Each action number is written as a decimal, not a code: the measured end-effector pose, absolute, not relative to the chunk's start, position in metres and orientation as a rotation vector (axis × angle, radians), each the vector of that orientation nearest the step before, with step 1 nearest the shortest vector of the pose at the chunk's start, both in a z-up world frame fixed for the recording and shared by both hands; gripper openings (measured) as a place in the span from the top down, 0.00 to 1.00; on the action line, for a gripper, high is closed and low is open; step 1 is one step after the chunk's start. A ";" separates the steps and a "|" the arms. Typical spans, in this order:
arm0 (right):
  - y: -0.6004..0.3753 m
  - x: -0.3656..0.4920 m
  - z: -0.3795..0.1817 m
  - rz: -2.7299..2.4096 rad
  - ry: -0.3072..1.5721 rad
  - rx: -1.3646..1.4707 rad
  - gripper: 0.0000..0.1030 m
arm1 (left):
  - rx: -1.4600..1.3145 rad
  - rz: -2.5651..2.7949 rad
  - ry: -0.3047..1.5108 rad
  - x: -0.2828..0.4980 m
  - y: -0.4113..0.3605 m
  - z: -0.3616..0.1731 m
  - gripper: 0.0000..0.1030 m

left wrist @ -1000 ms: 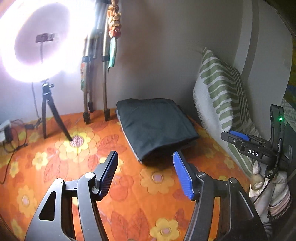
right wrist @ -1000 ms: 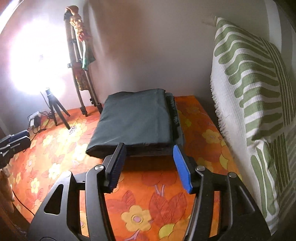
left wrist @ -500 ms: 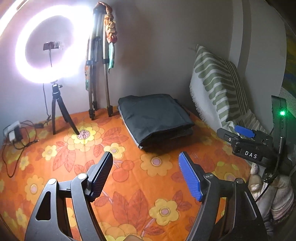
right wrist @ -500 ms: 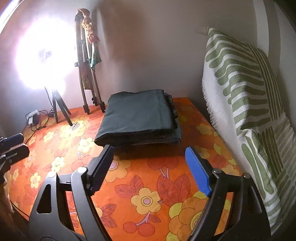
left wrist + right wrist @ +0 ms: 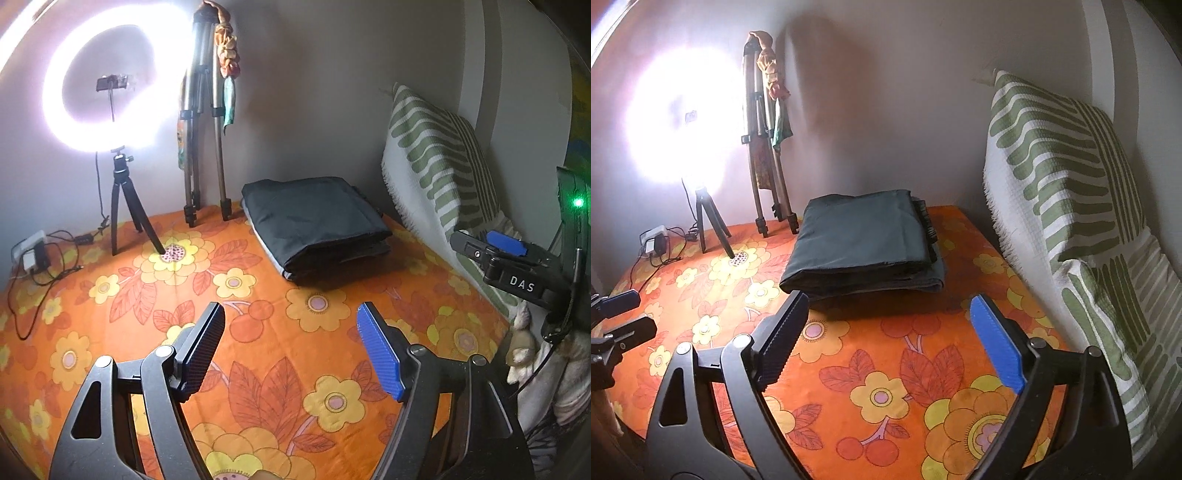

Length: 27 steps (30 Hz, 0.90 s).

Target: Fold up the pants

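Observation:
The dark pants (image 5: 317, 221) lie folded into a flat rectangular stack on the orange floral bedsheet (image 5: 258, 369), near the wall. The right wrist view shows the same pants (image 5: 860, 240) just beyond the fingertips. My left gripper (image 5: 291, 317) hovers over the sheet short of the stack, open, with nothing between its fingers. My right gripper (image 5: 889, 299) is also short of the stack; its jaws are opening and hold nothing. Each gripper appears at the edge of the other's view: the right gripper (image 5: 476, 254) and the left gripper (image 5: 624, 315).
A lit ring light on a small tripod (image 5: 122, 206) stands at the back left. A folded tripod (image 5: 203, 147) leans on the wall beside it. A green-striped pillow (image 5: 1063, 192) rests along the right. A charger and cables (image 5: 33, 254) lie far left.
Both grippers have drawn back from the folded pants, which now sit farther away in both views. Both pairs of jaws have spread wider.

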State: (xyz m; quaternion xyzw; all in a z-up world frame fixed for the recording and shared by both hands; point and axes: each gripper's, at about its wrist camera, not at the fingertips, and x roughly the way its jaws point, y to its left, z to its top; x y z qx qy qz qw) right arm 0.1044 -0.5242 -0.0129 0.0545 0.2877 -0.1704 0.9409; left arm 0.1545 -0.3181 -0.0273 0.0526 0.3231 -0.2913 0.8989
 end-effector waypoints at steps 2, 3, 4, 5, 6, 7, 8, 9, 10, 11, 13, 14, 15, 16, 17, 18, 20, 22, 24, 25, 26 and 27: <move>-0.523 0.103 -0.013 -0.352 0.585 0.106 0.05 | 0.112 -0.600 0.660 0.153 -0.319 -0.027 0.28; -0.523 0.102 -0.014 -0.356 0.587 0.103 0.05 | 0.111 -0.602 0.660 0.152 -0.319 -0.027 0.28; -0.523 0.102 -0.014 -0.357 0.588 0.102 0.05 | 0.107 -0.603 0.663 0.151 -0.319 -0.027 0.28; -0.523 0.102 -0.014 -0.356 0.589 0.102 0.05 | 0.104 -0.600 0.666 0.151 -0.320 -0.028 0.27; -0.522 0.101 -0.015 -0.354 0.591 0.102 0.05 | 0.104 -0.597 0.668 0.150 -0.320 -0.028 0.27; -0.521 0.101 -0.015 -0.351 0.592 0.101 0.04 | 0.103 -0.594 0.670 0.150 -0.320 -0.029 0.27; -0.520 0.101 -0.015 -0.348 0.593 0.096 0.03 | 0.101 -0.591 0.672 0.150 -0.320 -0.029 0.27; -0.519 0.101 -0.016 -0.348 0.593 0.094 0.02 | 0.100 -0.588 0.674 0.149 -0.320 -0.030 0.26; -0.518 0.100 -0.016 -0.350 0.592 0.093 0.02 | 0.099 -0.583 0.678 0.150 -0.320 -0.030 0.25; -0.518 0.100 -0.016 -0.349 0.593 0.095 0.02 | 0.100 -0.580 0.682 0.150 -0.320 -0.030 0.24; -0.518 0.101 -0.016 -0.342 0.596 0.100 0.02 | 0.108 -0.570 0.685 0.150 -0.320 -0.030 0.23; -0.517 0.101 -0.017 -0.342 0.597 0.102 0.02 | 0.114 -0.563 0.683 0.150 -0.320 -0.030 0.23; -0.516 0.101 -0.017 -0.343 0.598 0.104 0.02 | 0.118 -0.559 0.682 0.149 -0.320 -0.030 0.23; -0.516 0.101 -0.017 -0.343 0.599 0.106 0.02 | 0.120 -0.556 0.680 0.149 -0.320 -0.029 0.23; -0.515 0.101 -0.017 -0.343 0.600 0.107 0.02 | 0.120 -0.556 0.678 0.148 -0.319 -0.028 0.23; -0.515 0.102 -0.017 -0.343 0.601 0.108 0.02 | 0.120 -0.557 0.676 0.148 -0.319 -0.028 0.22; -0.516 0.102 -0.017 -0.343 0.600 0.107 0.02 | 0.121 -0.555 0.669 0.147 -0.318 -0.026 0.21; -0.516 0.103 -0.018 -0.342 0.602 0.107 0.02 | 0.119 -0.551 0.667 0.146 -0.317 -0.026 0.21; -0.515 0.103 -0.019 -0.343 0.605 0.108 0.02 | 0.115 -0.551 0.667 0.146 -0.316 -0.025 0.20; -0.514 0.103 -0.019 -0.344 0.606 0.109 0.02 | 0.115 -0.550 0.666 0.146 -0.316 -0.025 0.20; -0.514 0.103 -0.019 -0.344 0.607 0.109 0.02 | 0.116 -0.548 0.665 0.145 -0.316 -0.025 0.20; -0.514 0.103 -0.020 -0.344 0.607 0.109 0.01 | 0.117 -0.547 0.665 0.145 -0.316 -0.025 0.20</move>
